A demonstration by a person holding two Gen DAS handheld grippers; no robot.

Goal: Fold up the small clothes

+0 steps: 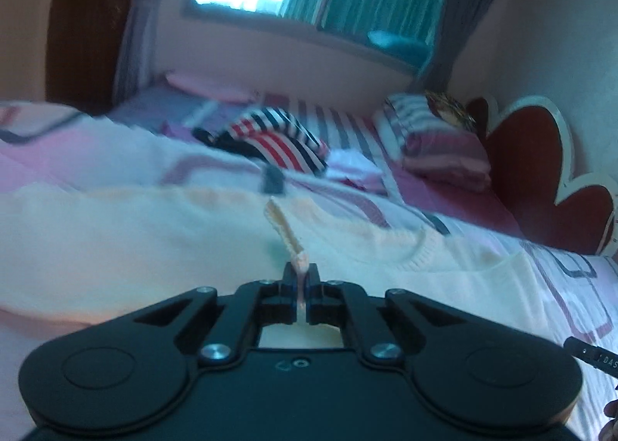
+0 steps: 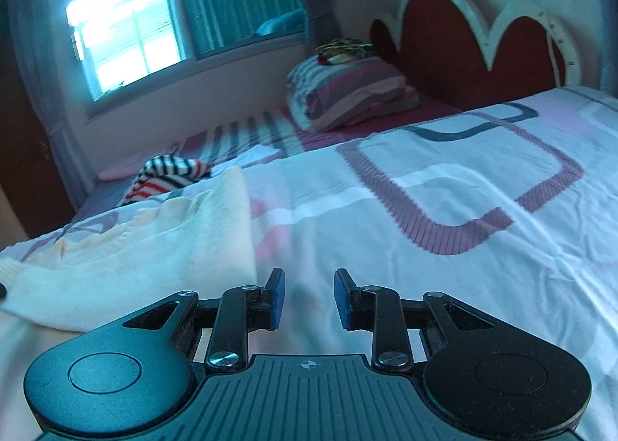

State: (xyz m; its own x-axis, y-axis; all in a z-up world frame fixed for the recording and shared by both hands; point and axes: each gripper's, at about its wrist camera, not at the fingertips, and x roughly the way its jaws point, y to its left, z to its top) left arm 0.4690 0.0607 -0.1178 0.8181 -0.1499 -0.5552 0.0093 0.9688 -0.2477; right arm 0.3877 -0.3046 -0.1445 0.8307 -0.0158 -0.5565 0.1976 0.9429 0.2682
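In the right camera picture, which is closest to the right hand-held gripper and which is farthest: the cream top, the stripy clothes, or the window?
From the right hand-held gripper:
1. Cream top, just left.
2. Stripy clothes, farther back, left.
3. Window, on the far wall.

Ahead of your right gripper (image 2: pixel 309 296) the bedspread (image 2: pixel 444 209) was flat and free. At the frame's left the cream garment (image 2: pixel 154 248) blocked; farther, the folded blankets (image 2: pixel 347 93).
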